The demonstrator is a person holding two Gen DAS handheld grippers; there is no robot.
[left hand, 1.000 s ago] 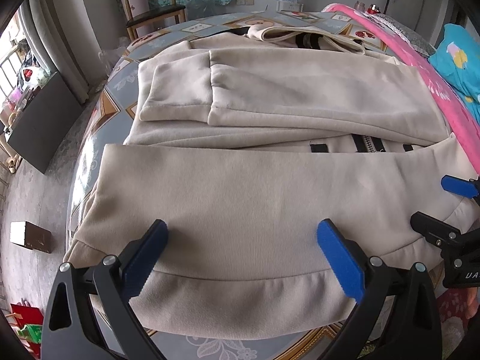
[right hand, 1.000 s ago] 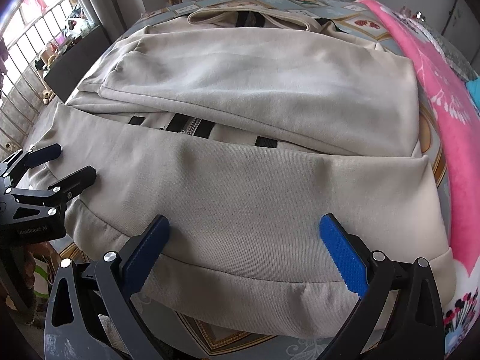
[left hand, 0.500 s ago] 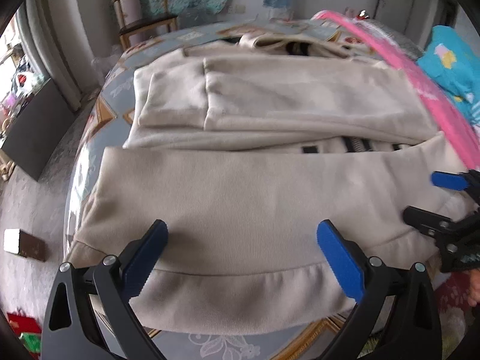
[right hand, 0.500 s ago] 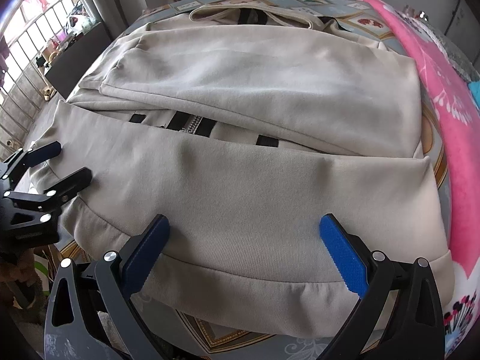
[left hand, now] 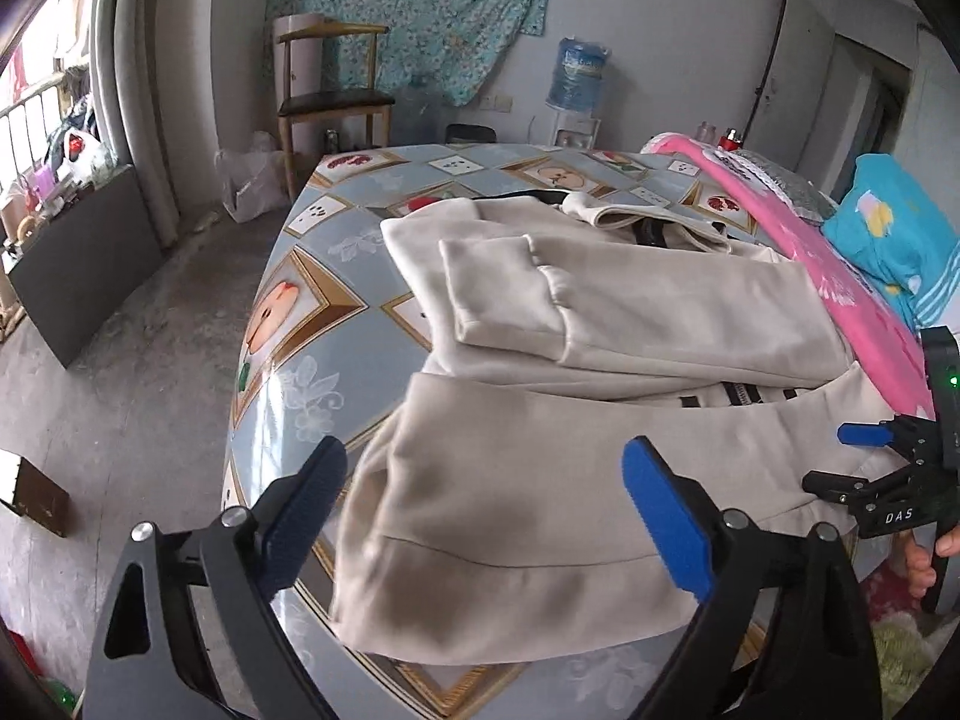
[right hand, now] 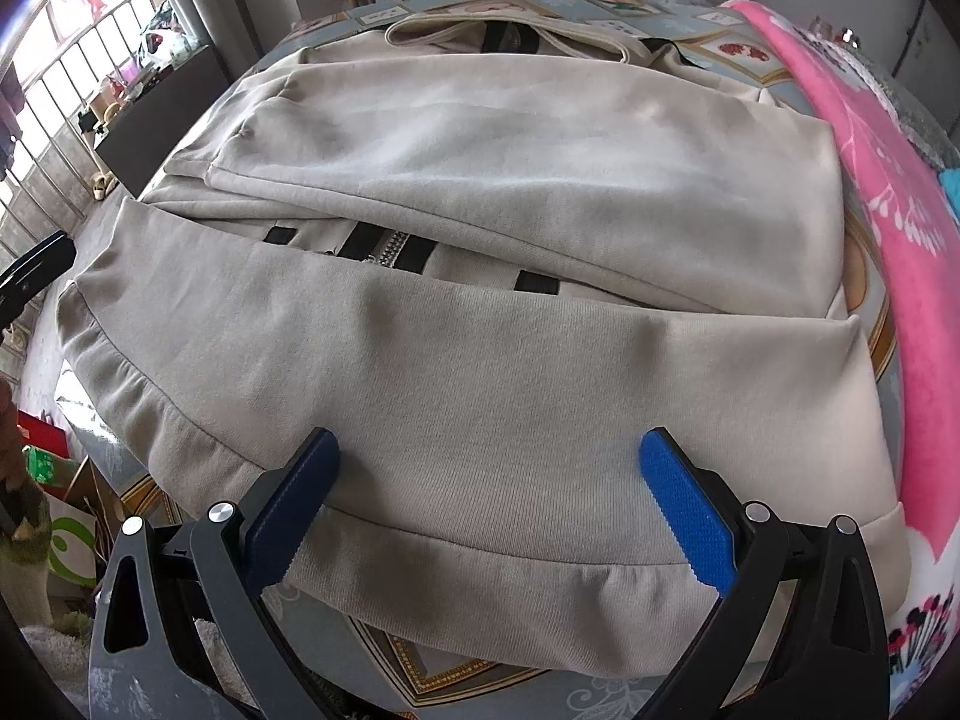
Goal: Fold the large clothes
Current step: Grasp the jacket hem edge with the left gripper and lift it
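Note:
A beige zip jacket (left hand: pixel 600 324) (right hand: pixel 510 180) lies flat on the patterned table (left hand: pixel 312 300). Its sleeves are folded across the body and its ribbed hem (right hand: pixel 480 576) faces me. My left gripper (left hand: pixel 480 468) hovers over the hem's left corner. Its jaws are closing, with the cloth below and between the blue pads (left hand: pixel 666 516) but not pinched. My right gripper (right hand: pixel 489 444) (left hand: pixel 831 459) stands open over the right part of the hem, with its pads off the fabric. One black finger of the left gripper (right hand: pixel 42 261) shows at the left edge of the right wrist view.
A pink blanket (left hand: pixel 840 276) (right hand: pixel 888 192) runs along the table's right side, with a blue bundle (left hand: pixel 888 228) beyond it. A wooden chair (left hand: pixel 330 90) and a water bottle (left hand: pixel 579 72) stand at the back. A dark panel (left hand: pixel 78 264) and a small box (left hand: pixel 30 492) are on the floor at the left.
The left gripper has drawn back, up and to the left; the hem's left corner and more of the room now show, and its pads stand slightly closer. The right gripper has not moved.

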